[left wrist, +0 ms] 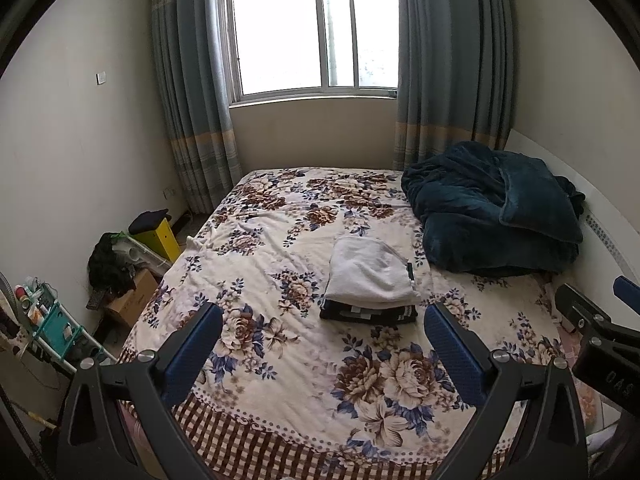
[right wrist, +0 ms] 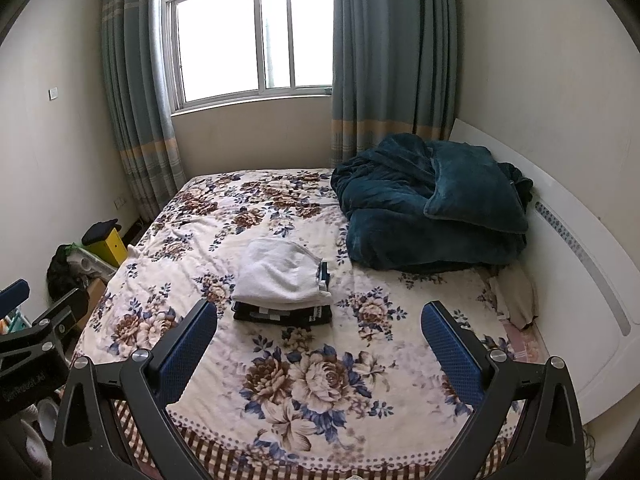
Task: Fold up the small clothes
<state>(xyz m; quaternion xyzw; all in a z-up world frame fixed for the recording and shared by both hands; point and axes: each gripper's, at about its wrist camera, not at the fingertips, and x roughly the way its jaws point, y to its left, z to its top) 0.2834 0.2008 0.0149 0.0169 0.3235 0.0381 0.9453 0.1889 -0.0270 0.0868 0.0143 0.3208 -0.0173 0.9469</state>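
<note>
A small stack of folded clothes lies in the middle of the floral bed cover point(left wrist: 260, 272): a white folded garment point(left wrist: 370, 272) on top of a dark patterned one point(left wrist: 368, 314). The stack also shows in the right wrist view, white garment point(right wrist: 280, 274) over dark garment point(right wrist: 282, 314). My left gripper point(left wrist: 324, 332) is open and empty, held above the near part of the bed, short of the stack. My right gripper point(right wrist: 318, 330) is open and empty, also short of the stack, and its body shows at the right edge of the left wrist view point(left wrist: 596, 328).
A bunched dark teal blanket point(left wrist: 492, 208) lies at the far right of the bed by the white headboard point(right wrist: 580, 248). Boxes, a yellow box point(left wrist: 160, 236) and a teal rack point(left wrist: 52, 324) crowd the floor left of the bed. Window and curtains stand behind.
</note>
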